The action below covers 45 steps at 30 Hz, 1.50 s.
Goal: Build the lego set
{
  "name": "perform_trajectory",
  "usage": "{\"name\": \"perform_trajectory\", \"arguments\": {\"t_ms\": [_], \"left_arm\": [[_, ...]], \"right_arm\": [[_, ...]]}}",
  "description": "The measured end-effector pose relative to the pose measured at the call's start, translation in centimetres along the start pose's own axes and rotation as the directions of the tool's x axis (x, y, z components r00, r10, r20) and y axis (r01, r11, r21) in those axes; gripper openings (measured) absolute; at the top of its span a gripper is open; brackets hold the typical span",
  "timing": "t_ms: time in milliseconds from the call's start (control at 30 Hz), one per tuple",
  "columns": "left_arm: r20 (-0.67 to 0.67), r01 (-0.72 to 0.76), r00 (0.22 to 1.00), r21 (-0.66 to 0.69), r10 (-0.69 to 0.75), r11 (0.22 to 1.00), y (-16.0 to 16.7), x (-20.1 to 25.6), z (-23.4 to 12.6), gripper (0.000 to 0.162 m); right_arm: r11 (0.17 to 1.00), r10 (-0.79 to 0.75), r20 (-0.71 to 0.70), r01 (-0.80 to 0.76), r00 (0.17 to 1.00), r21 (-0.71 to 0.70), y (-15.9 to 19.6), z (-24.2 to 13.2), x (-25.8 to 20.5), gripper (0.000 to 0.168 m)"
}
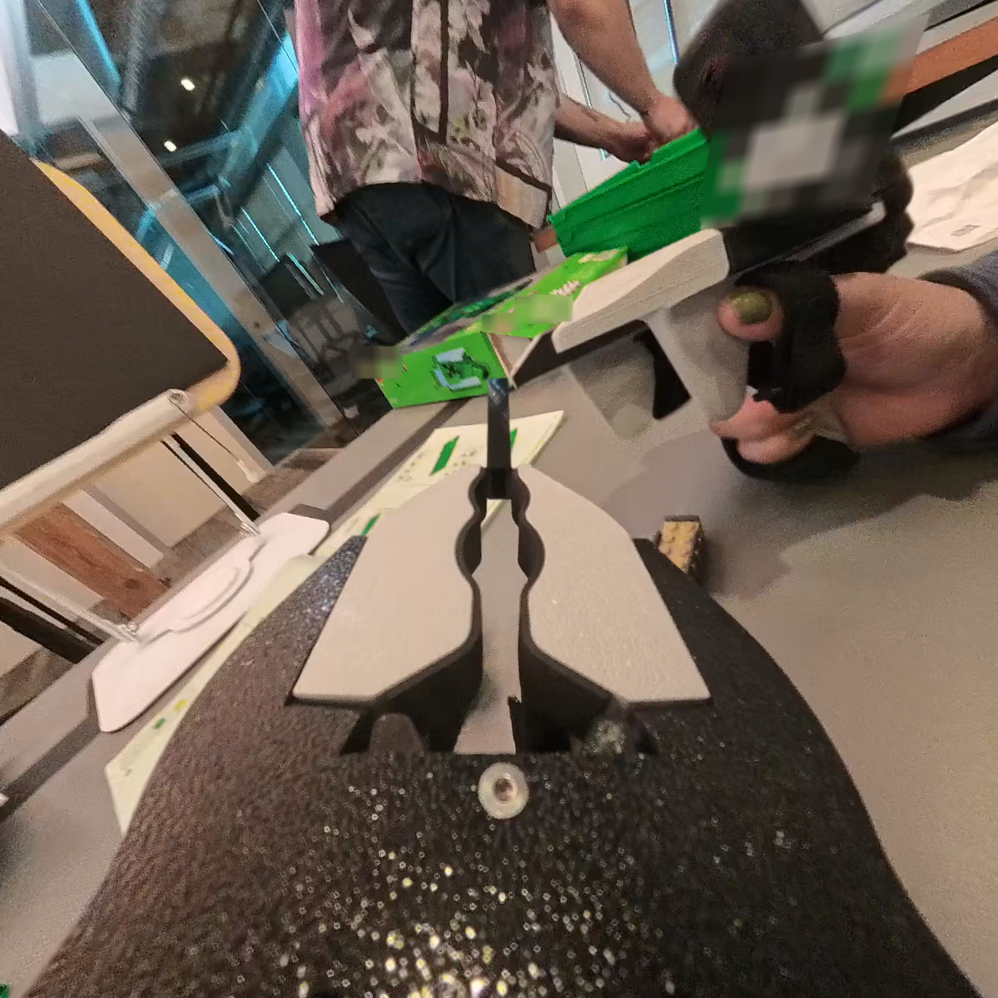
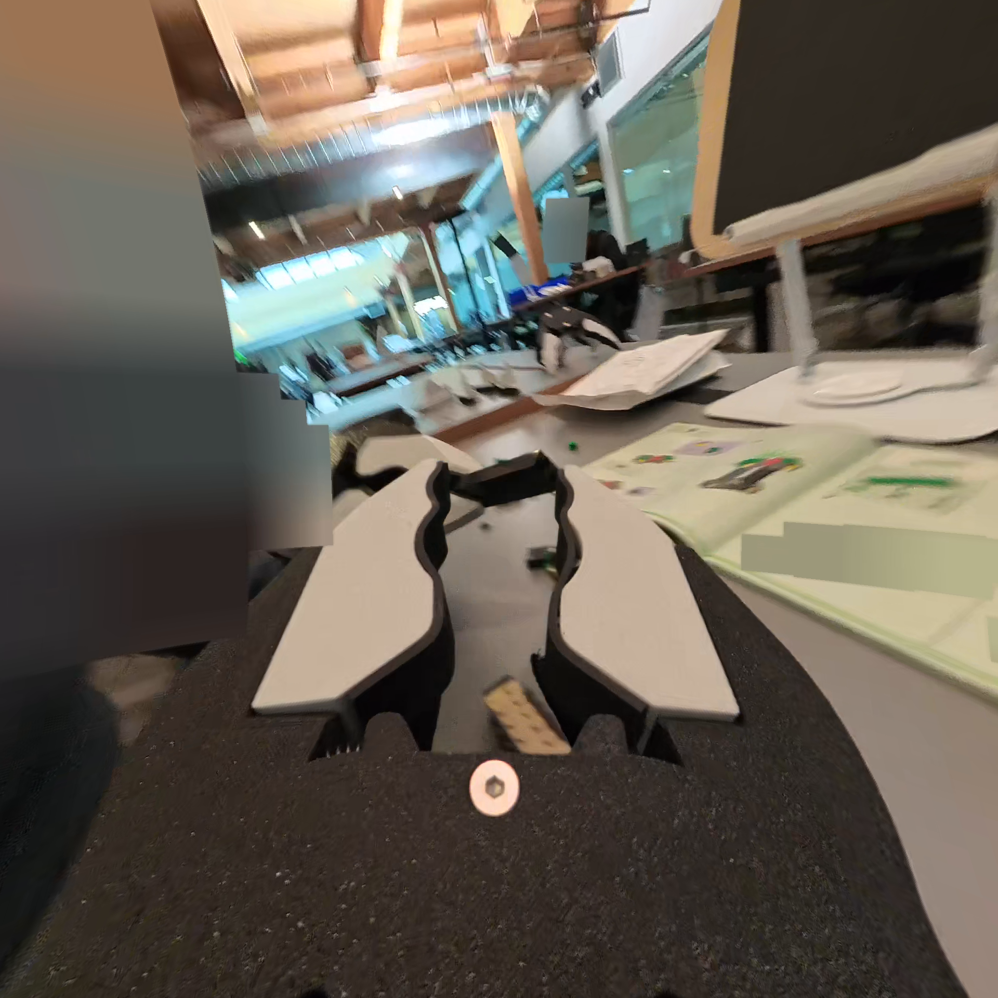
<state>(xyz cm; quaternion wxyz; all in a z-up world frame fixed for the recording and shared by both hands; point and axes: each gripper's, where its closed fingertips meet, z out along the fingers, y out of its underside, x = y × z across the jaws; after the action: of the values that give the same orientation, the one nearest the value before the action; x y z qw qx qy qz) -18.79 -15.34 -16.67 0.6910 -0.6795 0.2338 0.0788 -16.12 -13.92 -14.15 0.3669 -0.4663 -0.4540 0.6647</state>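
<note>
The left hand-held gripper (image 1: 498, 486) pinches a thin black piece (image 1: 498, 432) upright; the right hand-held gripper (image 2: 502, 480) hangs open, empty. Likely an assembly step: next, fetch the tan plate (image 2: 526, 718) at six o'clock to join them.

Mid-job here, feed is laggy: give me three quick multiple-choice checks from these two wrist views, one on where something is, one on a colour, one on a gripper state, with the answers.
1. Where does the tan studded brick lie relative to the left gripper?
A. On the table to its right
B. On the open instruction booklet
C. On top of the green box

2. What colour is the long thin piece at the left gripper's tips?
A. Tan
B. Black
C. White

3. How do the right gripper's jaws stand?
A. Shut on a brick
B. Shut on nothing
C. Open, holding nothing

Answers:
1 A: in the left wrist view the brick sits on the grey table beside the right finger.
2 B: the strip pinched there is black.
3 C: a wide gap shows between its fingers, with only table behind.
</note>
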Motion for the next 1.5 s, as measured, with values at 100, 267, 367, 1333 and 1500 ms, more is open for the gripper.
{"name": "perform_trajectory", "arguments": {"t_ms": [100, 267, 367, 1333, 1500], "left_arm": [[-0.119, 0.052, 0.991, -0.067, -0.06, 0.996, 1.0, 1.4, 0.3, 0.007], [-0.244, 0.105, 0.962, -0.097, -0.126, 0.99, 1.1, 3.0, 0.3, 0.007], [-0.299, 0.105, 0.945, -0.113, -0.134, 0.988, 1.1, 4.0, 0.3, 0.007], [-0.003, -0.198, 0.98, 0.046, 0.198, 0.979, -1.8, 2.6, -0.1, 0.007], [0.001, -0.204, 0.979, 0.055, 0.205, 0.977, -2.0, 2.7, -0.1, 0.008]], "right_arm": [[0.956, -0.278, -0.018, 0.274, 0.96, -0.108, 0.7, -0.7, 0.8, 0.038], [0.827, -0.495, 0.11, 0.506, 0.862, -0.243, 2.5, -2.1, 0.6, 0.034], [0.799, -0.519, 0.135, 0.535, 0.844, -0.273, 2.9, -2.4, 0.6, 0.032], [0.864, 0.504, 0.2, -0.491, 0.84, -0.115, 1.3, 0.1, -1.2, 0.026], [0.852, 0.522, 0.209, -0.514, 0.827, -0.097, 1.2, 0.1, -1.2, 0.018]]}}
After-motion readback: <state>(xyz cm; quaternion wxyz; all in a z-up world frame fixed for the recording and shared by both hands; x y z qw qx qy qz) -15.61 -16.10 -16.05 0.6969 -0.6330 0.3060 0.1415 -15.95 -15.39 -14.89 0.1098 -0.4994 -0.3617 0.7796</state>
